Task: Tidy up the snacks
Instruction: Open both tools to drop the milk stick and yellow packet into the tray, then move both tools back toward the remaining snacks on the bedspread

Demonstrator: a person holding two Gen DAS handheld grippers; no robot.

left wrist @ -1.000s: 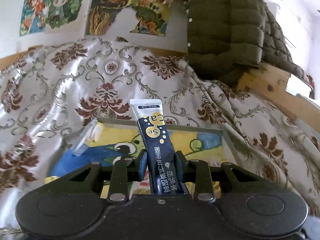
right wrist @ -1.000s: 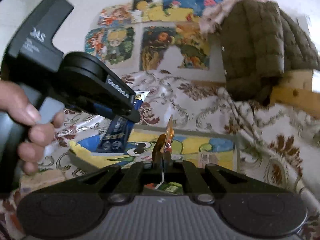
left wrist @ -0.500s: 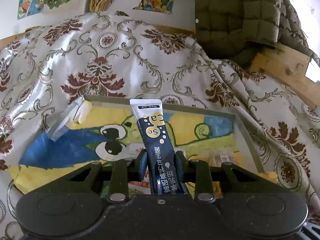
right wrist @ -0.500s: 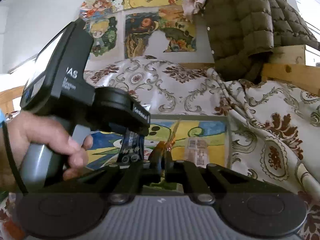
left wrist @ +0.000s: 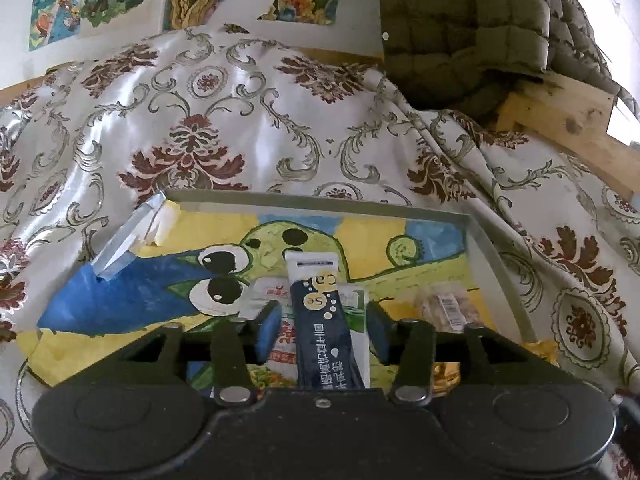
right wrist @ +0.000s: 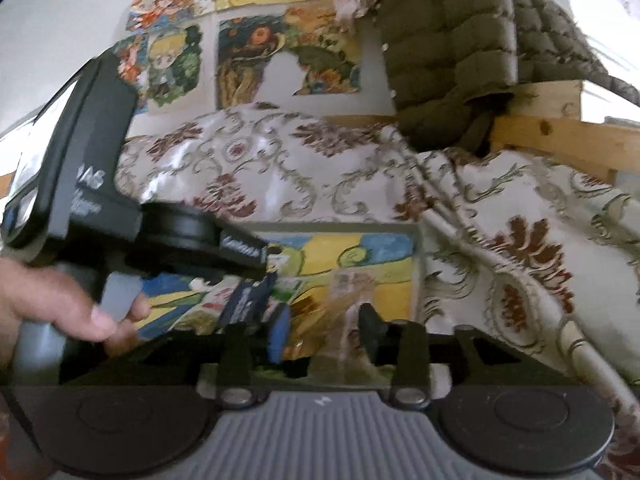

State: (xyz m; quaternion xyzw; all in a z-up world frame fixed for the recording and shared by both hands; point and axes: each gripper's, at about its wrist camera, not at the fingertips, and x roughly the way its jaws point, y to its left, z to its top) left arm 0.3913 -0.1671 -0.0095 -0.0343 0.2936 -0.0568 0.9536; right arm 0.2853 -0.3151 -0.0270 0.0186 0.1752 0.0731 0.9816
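Note:
A shallow tray (left wrist: 486,240) with a cartoon-frog picture lies on the patterned cloth. My left gripper (left wrist: 324,326) is open over the tray; the dark blue stick sachet (left wrist: 328,320) lies loose between its spread fingers on a red-and-white snack packet (left wrist: 276,292). A clear wrapped snack (left wrist: 448,308) lies at the tray's right. In the right wrist view my right gripper (right wrist: 324,330) is open, with a blurred orange-clear wrapper (right wrist: 320,320) between the fingers over the tray (right wrist: 416,272). The left gripper's body and the hand (right wrist: 72,308) fill the left of that view.
Floral cloth (left wrist: 224,120) covers the surface around the tray. A wooden frame (left wrist: 560,120) and a green quilted jacket (left wrist: 460,32) stand at the back right. A clear strip (left wrist: 128,240) leans on the tray's far left corner.
Both grippers came down over the tray and opened. The blue sachet and the orange wrapper were let go; before, each was pinched in shut fingers.

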